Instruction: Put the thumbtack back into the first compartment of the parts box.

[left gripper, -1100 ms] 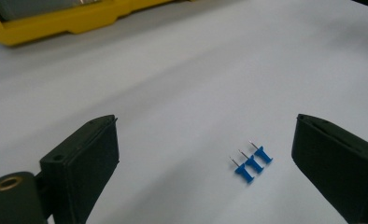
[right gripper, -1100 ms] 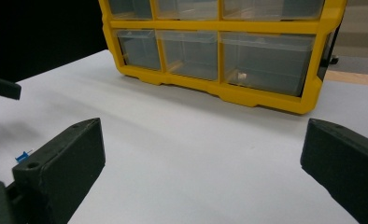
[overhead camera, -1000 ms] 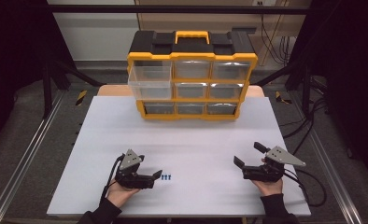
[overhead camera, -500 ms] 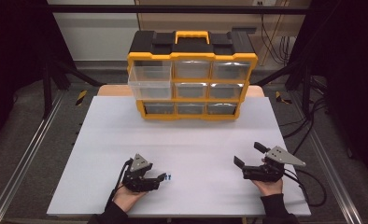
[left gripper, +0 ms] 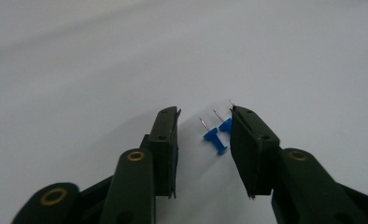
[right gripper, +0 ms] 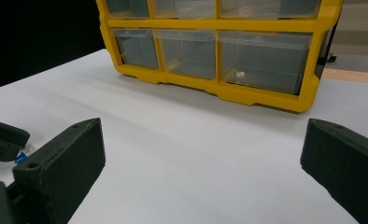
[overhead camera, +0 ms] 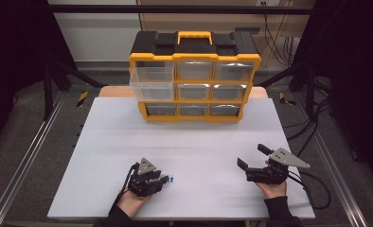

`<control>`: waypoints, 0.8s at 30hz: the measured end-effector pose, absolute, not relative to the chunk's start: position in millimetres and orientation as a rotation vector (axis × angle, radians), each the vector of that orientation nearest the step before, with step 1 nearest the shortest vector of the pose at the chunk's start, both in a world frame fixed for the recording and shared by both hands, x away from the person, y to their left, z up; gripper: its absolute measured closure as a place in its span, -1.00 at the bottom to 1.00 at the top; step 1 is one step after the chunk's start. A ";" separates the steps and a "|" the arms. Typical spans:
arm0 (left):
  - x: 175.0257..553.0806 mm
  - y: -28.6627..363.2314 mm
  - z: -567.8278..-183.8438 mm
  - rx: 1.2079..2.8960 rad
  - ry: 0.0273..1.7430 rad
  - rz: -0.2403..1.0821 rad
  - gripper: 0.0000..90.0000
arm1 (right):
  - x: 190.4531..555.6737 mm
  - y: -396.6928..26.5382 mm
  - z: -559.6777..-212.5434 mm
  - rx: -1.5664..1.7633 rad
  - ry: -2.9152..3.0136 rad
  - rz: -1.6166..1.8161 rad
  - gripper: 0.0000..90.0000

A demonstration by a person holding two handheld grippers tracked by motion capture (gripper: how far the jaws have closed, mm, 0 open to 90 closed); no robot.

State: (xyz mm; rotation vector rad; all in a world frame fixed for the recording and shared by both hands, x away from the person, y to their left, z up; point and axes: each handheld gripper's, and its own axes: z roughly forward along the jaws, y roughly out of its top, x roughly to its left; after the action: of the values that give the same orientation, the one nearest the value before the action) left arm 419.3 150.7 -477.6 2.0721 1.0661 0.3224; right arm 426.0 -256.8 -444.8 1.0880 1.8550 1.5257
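We saw left gripper (overhead camera: 164, 179) low over white matte table (overhead camera: 199, 142), jaws just been closing, narrowed around blue plastic pins (left gripper: 218, 135); pins between pads, one against right pad, not clamped. Pins: flanged heads, thin steel points. Right gripper (overhead camera: 251, 158) rested wide open, empty. Beyond, yellow-black plastic organizer (overhead camera: 194, 75), clear drawers, left middle drawer (overhead camera: 151, 85) pulled out. No legible writing.

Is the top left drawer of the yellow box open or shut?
Open. The drawer sticks out in front of the box, past its yellow frame, while the other drawers sit flush.
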 end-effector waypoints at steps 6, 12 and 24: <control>418.5 147.8 -478.4 2.084 1.073 0.332 0.53 | 425.7 -256.7 -444.4 1.097 1.854 1.526 -0.98; 416.7 145.3 -478.4 2.094 1.079 0.358 0.62 | 425.2 -256.5 -443.9 1.107 1.855 1.532 -0.98; 414.1 143.2 -478.7 2.118 1.072 0.408 0.86 | 425.9 -256.0 -444.1 1.106 1.851 1.540 -0.98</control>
State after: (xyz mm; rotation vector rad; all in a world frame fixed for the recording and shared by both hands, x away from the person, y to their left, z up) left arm 414.1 143.2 -478.7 2.1179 1.0718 0.4080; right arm 425.9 -256.0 -444.1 1.1064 1.8508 1.5398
